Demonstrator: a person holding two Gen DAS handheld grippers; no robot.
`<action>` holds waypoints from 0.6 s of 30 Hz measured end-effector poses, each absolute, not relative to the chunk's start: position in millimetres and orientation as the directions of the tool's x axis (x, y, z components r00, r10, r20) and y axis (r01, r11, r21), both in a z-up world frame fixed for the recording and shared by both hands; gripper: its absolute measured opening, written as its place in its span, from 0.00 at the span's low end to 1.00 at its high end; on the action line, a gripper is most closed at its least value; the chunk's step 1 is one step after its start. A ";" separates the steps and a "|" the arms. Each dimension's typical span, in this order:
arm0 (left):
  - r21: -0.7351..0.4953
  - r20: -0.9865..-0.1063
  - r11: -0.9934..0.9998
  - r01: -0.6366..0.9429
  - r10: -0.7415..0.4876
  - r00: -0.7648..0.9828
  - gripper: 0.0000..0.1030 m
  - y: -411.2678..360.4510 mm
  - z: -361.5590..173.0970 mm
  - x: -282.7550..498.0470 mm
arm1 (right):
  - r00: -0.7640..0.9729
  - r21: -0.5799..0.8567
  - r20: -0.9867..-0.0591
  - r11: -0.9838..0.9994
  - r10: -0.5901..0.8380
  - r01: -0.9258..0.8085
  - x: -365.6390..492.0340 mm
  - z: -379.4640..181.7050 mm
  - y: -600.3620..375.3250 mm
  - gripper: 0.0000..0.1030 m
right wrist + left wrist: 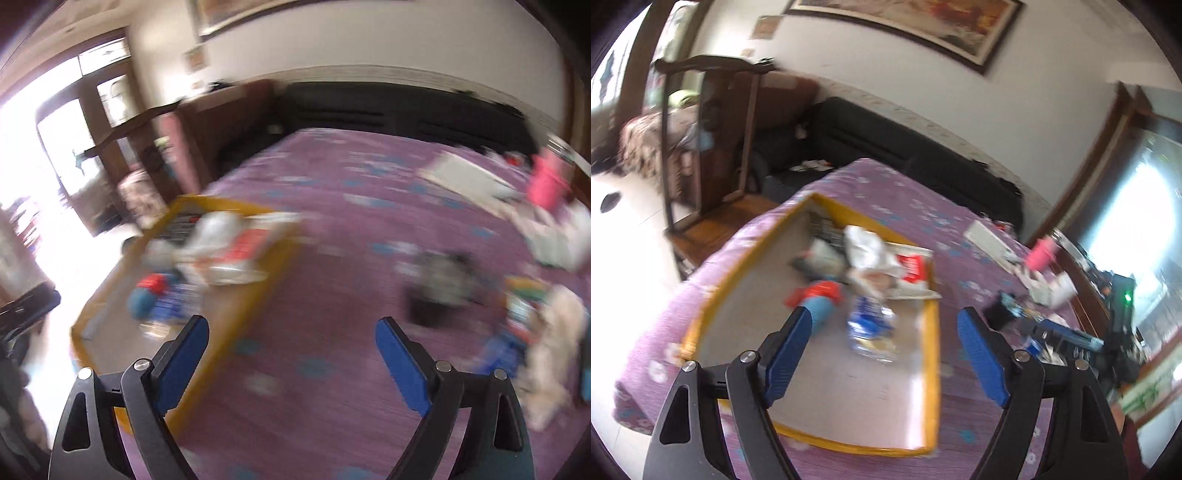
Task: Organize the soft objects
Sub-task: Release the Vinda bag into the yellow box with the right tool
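A shallow box with a yellow rim (932, 354) lies on the purple bedspread. Inside it sit crumpled white wrappers (868, 254), a blue-and-white packet (871, 325), a red-and-white packet (912, 269) and a blue-and-red soft item (822, 299). My left gripper (884, 321) hangs open above the box with nothing between its blue pads. In the blurred right wrist view my right gripper (291, 328) is open and empty over bare bedspread, the box (284, 254) to its left. A dark object (439, 284) and a pale fluffy thing (554, 354) lie to its right.
A pink cup (1039, 254) and white boxes (986, 240) lie at the far right of the bed, beside loose small items (1008, 310). A black sofa (886, 144) runs along the wall behind. A wooden chair (701, 147) stands at left. The bed's edge drops off left of the box.
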State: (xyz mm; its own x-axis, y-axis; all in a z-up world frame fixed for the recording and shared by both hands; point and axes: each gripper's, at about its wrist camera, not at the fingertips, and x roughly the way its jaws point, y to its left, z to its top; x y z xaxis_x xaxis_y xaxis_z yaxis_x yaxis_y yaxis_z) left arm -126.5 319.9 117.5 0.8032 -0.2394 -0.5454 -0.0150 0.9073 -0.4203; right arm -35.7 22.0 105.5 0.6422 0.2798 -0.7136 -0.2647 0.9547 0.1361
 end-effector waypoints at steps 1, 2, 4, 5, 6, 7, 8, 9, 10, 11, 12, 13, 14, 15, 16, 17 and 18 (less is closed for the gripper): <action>-0.415 -0.545 0.910 0.006 -0.254 0.799 0.78 309.1 116.8 -126.6 | 0.653 0.139 -0.716 0.967 0.246 -0.213 -33.6 105.0 -2.3 0.91; -0.411 -0.547 0.912 0.025 -0.268 0.793 0.78 299.7 116.1 -126.3 | 0.658 0.155 -0.720 0.975 0.223 -0.160 -31.9 104.3 -28.3 0.91; -0.402 -0.560 0.914 0.058 -0.295 0.775 0.78 281.5 112.5 -125.0 | 0.649 0.214 -0.733 0.975 0.202 -0.062 -29.2 99.9 -78.0 0.91; -0.396 -0.569 0.916 0.069 -0.304 0.764 0.78 272.7 110.1 -123.7 | 0.645 0.250 -0.737 0.968 0.199 -0.013 -27.3 96.3 -103.9 0.91; -0.392 -0.575 0.917 0.076 -0.309 0.758 0.78 266.4 109.2 -124.5 | 0.641 0.268 -0.742 0.963 0.196 0.016 -26.8 93.7 -119.7 0.91; -0.385 -0.584 0.919 0.086 -0.314 0.749 0.78 258.4 107.3 -123.6 | 0.633 0.287 -0.748 0.957 0.199 0.039 -26.2 89.9 -135.4 0.91; -0.378 -0.591 0.921 0.092 -0.317 0.742 0.78 253.1 106.1 -122.8 | 0.626 0.306 -0.749 0.951 0.215 0.040 -26.4 86.6 -143.8 0.91; -0.368 -0.601 0.925 0.098 -0.317 0.734 0.78 245.9 104.8 -121.9 | 0.618 0.338 -0.745 0.941 0.250 0.027 -26.9 83.2 -150.1 0.91; -0.361 -0.607 0.927 0.100 -0.315 0.729 0.78 242.6 104.1 -121.7 | 0.610 0.372 -0.737 0.928 0.291 0.007 -26.8 80.3 -152.4 0.91; -0.356 -0.613 0.929 0.101 -0.314 0.725 0.78 239.2 103.5 -122.0 | 0.599 0.402 -0.729 0.915 0.331 -0.016 -25.2 77.7 -151.6 0.91; -0.352 -0.621 0.930 0.101 -0.313 0.719 0.78 235.4 102.8 -121.0 | 0.580 0.431 -0.722 0.901 0.377 -0.049 -21.9 74.2 -146.1 0.91; -0.351 -0.629 0.931 0.100 -0.313 0.712 0.78 231.3 101.9 -120.1 | 0.554 0.454 -0.719 0.887 0.419 -0.081 -16.0 71.0 -140.3 0.91; -0.349 -0.634 0.932 0.101 -0.314 0.707 0.78 227.5 101.4 -120.0 | 0.533 0.466 -0.721 0.879 0.443 -0.102 -12.5 67.0 -136.5 0.91; -0.344 -0.637 0.933 0.103 -0.312 0.705 0.78 224.5 101.2 -120.6 | 0.530 0.447 -0.732 0.889 0.428 -0.102 -9.3 63.6 -132.8 0.91; -0.337 -0.639 0.936 0.104 -0.309 0.705 0.78 222.5 101.5 -121.9 | 0.538 0.406 -0.749 0.910 0.387 -0.090 -5.3 61.0 -128.8 0.91; -0.331 -0.639 0.938 0.106 -0.305 0.706 0.78 221.3 102.1 -123.0 | 0.548 0.353 -0.766 0.932 0.335 -0.076 -1.6 59.1 -125.5 0.91; -0.324 -0.639 0.940 0.109 -0.303 0.707 0.78 218.5 102.9 -124.5 | 0.555 0.305 -0.779 0.950 0.292 -0.071 3.1 56.3 -121.4 0.91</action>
